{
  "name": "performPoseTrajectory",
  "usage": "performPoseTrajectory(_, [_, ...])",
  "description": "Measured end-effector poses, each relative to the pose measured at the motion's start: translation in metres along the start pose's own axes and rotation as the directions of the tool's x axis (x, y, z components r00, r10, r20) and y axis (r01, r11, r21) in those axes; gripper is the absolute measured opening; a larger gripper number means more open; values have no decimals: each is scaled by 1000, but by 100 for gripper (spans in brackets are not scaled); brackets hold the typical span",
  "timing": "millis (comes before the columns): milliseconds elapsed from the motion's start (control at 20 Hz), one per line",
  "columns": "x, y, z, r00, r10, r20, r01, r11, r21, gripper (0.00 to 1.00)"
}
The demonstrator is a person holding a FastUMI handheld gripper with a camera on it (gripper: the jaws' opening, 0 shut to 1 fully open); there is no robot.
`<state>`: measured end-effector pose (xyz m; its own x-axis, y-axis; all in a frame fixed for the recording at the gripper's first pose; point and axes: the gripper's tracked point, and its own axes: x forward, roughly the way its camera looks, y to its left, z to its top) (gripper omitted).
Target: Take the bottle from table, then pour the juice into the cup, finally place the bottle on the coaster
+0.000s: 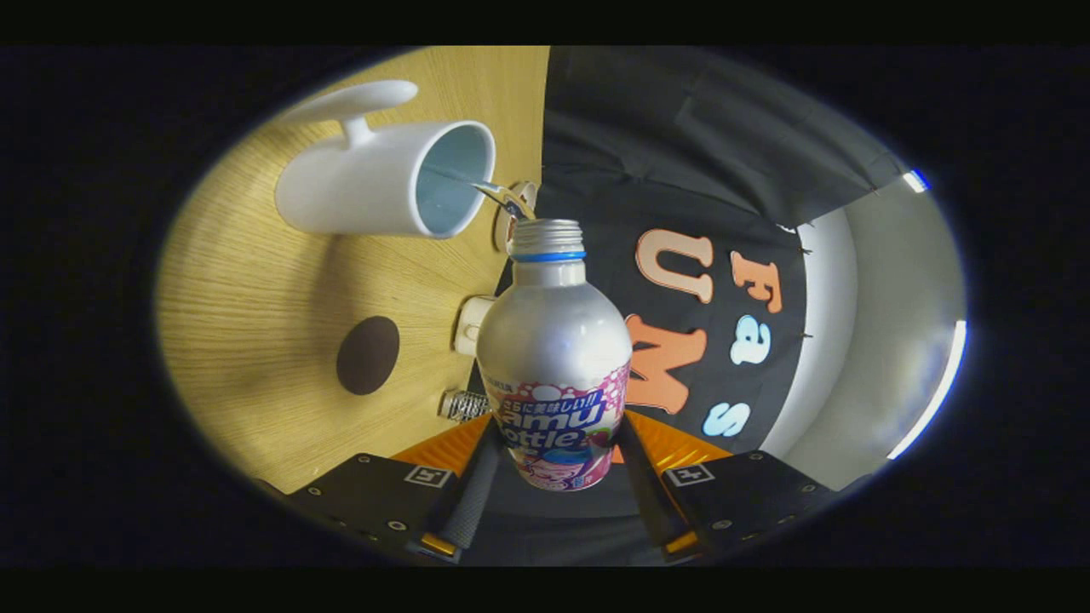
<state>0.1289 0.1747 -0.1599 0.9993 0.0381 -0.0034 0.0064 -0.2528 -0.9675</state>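
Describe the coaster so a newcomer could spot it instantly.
Start at the wooden table, where the white cup stands. The coaster lies on the wood between that cup and the gripper holding the bottle. It alone is flat, round and dark brown.

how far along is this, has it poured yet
Done: the bottle is off the table, clamped between both fingers, cap off. In hand: the view is tipped, the bottle's mouth close to the cup; I can't tell whether juice is flowing. Left: finish pouring, then set the bottle on the coaster.
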Motion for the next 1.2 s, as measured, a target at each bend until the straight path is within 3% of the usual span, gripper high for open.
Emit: performPoseTrajectory(1200, [2, -25, 3, 997, -73, 30, 76, 988, -135, 75])
